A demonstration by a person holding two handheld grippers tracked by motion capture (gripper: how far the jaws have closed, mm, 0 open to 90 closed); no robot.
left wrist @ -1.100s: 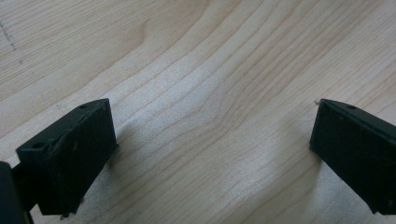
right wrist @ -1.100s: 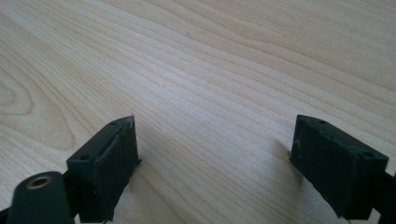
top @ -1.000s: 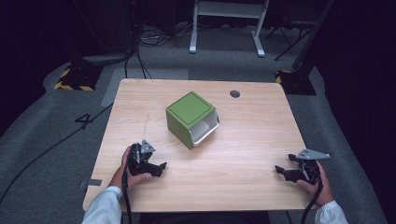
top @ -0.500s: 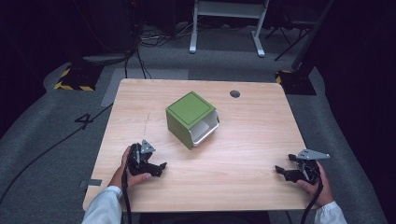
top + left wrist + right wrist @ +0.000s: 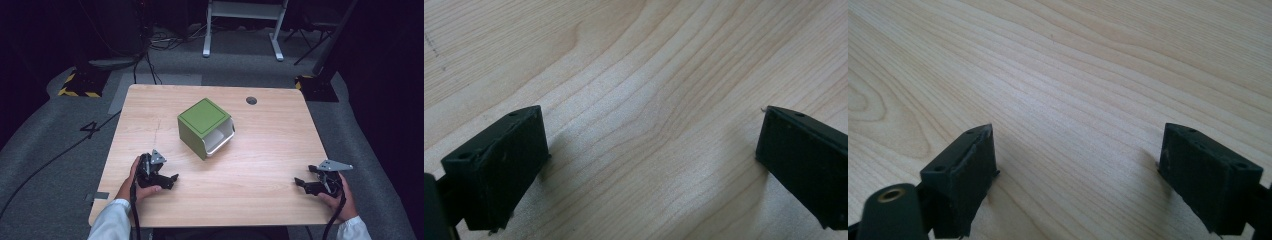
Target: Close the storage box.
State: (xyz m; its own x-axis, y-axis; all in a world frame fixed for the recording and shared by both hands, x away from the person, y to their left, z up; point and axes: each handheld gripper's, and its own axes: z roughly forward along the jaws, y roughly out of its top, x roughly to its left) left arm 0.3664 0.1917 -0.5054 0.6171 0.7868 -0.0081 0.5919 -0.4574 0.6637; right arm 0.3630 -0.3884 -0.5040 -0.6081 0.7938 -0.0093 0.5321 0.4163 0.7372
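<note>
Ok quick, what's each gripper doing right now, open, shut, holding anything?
Left gripper: open, empty, low over the table.
Right gripper: open, empty too.

You are in a lab or studio room; your wooden table point(image 5: 280, 150) stands on grey carpet point(image 5: 60, 135); black cables point(image 5: 155, 42) lie on the floor; yellow-and-black tape point(image 5: 75, 92) marks a stand's foot; dark curtains hang all around.

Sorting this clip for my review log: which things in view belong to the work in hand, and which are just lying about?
In the work:
- green box with a white drawer, mid-table
- left gripper, open, resting on the table
- right gripper, open, resting on the table

Lying about:
- dark round grommet near the table's far edge
- cables on the floor
- white frame legs behind the table
</note>
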